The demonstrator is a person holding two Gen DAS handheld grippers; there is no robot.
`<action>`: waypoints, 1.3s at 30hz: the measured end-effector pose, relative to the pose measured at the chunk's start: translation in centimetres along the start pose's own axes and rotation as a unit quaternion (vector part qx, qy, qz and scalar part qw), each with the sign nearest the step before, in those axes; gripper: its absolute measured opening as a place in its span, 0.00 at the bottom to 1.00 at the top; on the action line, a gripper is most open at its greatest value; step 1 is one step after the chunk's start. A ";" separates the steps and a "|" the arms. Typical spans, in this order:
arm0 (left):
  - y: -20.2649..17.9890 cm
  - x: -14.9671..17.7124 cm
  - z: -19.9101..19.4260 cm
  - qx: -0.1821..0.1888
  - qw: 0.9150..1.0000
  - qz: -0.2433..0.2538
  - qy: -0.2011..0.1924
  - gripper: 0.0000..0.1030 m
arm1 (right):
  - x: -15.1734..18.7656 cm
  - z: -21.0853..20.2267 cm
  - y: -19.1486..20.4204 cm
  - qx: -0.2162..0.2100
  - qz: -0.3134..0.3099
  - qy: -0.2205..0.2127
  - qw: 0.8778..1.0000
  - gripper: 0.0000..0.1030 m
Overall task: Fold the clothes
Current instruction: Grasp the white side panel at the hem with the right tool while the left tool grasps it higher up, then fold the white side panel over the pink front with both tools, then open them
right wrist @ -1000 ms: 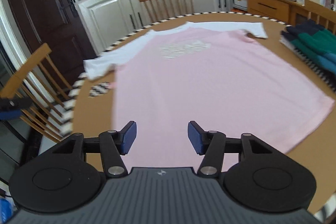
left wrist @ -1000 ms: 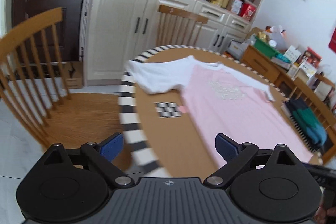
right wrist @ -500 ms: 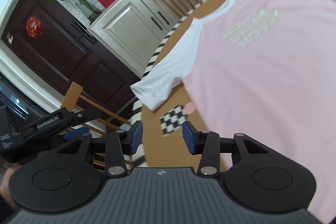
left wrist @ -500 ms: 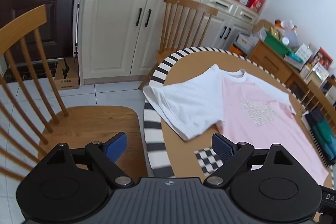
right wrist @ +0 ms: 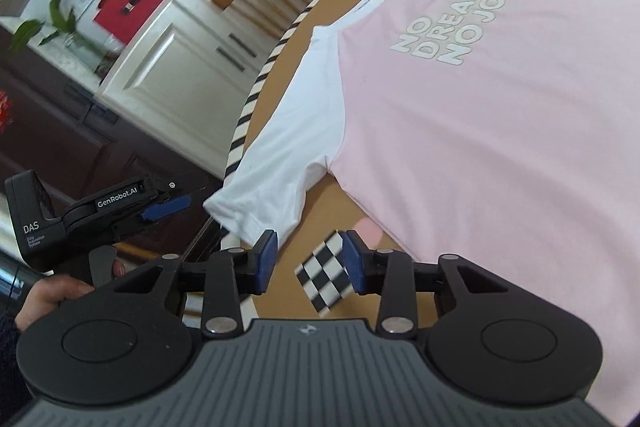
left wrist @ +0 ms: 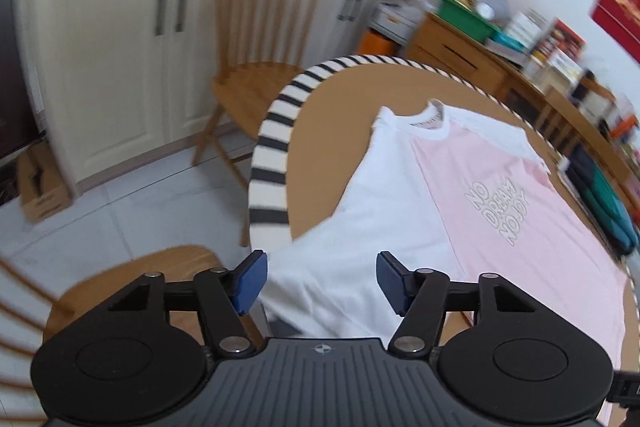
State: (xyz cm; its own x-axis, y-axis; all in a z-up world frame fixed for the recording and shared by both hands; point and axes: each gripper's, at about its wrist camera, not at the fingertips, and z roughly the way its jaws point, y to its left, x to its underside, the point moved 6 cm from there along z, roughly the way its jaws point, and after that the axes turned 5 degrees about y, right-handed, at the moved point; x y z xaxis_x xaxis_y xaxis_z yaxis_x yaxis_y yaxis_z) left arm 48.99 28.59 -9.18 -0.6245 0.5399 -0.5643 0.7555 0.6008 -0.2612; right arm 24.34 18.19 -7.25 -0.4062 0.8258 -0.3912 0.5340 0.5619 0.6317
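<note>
A pink T-shirt [left wrist: 500, 195] with white sleeves and "NO DREAM NO JOY" on its chest lies flat on the round brown table [left wrist: 320, 131]. My left gripper [left wrist: 318, 279] hovers over the end of the near white sleeve [left wrist: 360, 227]. Its jaws are closing, with the sleeve cloth seen between the pads but not pinched. In the right wrist view the same T-shirt [right wrist: 480, 127] and sleeve [right wrist: 288, 147] show. My right gripper [right wrist: 308, 259] is closing above a checkered marker [right wrist: 324, 279], gripping nothing. The left gripper [right wrist: 164, 207] sits just off the sleeve's cuff.
The table has a black-and-white striped rim [left wrist: 272, 155]. One wooden chair [left wrist: 256, 75] stands at the far side and another seat [left wrist: 160, 259] close by on the left. Folded dark and teal clothes [left wrist: 600, 199] lie at the right edge. White cabinets [left wrist: 120, 47] stand behind. A hand [right wrist: 48, 295] holds the left gripper.
Both grippers have swung left along the table, from the shirt's hem to its near white sleeve. Both pairs of jaws have narrowed. The right gripper has rolled, so its view is tilted.
</note>
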 end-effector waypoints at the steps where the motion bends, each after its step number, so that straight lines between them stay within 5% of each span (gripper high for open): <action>1: 0.5 -0.9 0.7 0.013 1.000 0.022 0.007 0.58 | 0.1 0.5 0.5 0.010 0.010 -0.011 1.000 0.38; 8: 2.6 -2.8 5.6 0.116 0.979 0.129 0.110 0.38 | 2.0 4.6 2.9 0.068 0.095 -0.061 0.991 0.38; 14: 2.8 -1.1 6.5 0.175 0.956 0.164 0.166 0.35 | 3.1 7.7 4.8 0.108 0.110 -0.062 0.986 0.38; 17: 2.8 -0.8 6.5 0.189 0.951 0.164 0.183 0.36 | 3.1 8.8 5.6 0.130 0.089 -0.057 0.986 0.29; 18: 2.8 -0.8 6.4 0.191 0.949 0.166 0.187 0.36 | 3.1 8.9 5.7 0.135 0.087 -0.048 0.986 0.13; 19: 2.8 -0.8 6.4 0.193 0.949 0.165 0.190 0.36 | 3.1 9.1 5.6 0.137 0.092 -0.041 0.985 0.04; 25: 3.8 -1.4 6.6 0.203 0.950 0.111 0.210 0.33 | 3.2 7.5 6.0 0.151 0.094 -0.049 0.983 0.03; 27: 4.0 -1.6 7.0 0.192 0.950 0.110 0.219 0.10 | 3.1 6.8 6.3 0.152 0.097 -0.052 0.982 0.03; 29: 4.2 -1.6 7.3 0.188 0.949 0.102 0.230 0.06 | 3.0 6.4 6.5 0.148 0.101 -0.058 0.982 0.03; 35: 4.7 -2.3 7.5 0.198 0.947 0.049 0.247 0.03 | 2.3 5.3 7.0 0.135 0.112 -0.070 0.982 0.03; 39: 3.0 -5.8 6.2 0.223 0.950 0.036 0.215 0.03 | 0.8 4.1 6.6 0.100 0.140 -0.082 0.982 0.03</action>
State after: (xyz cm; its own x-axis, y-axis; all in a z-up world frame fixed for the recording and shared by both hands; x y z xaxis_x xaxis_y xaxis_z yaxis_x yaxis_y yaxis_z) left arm 56.14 23.62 -11.51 -0.5187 0.8187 -0.2462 0.7481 0.2952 -0.5943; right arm 30.61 22.74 -6.16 -0.1061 0.9365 -0.3344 0.7490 0.2965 0.5925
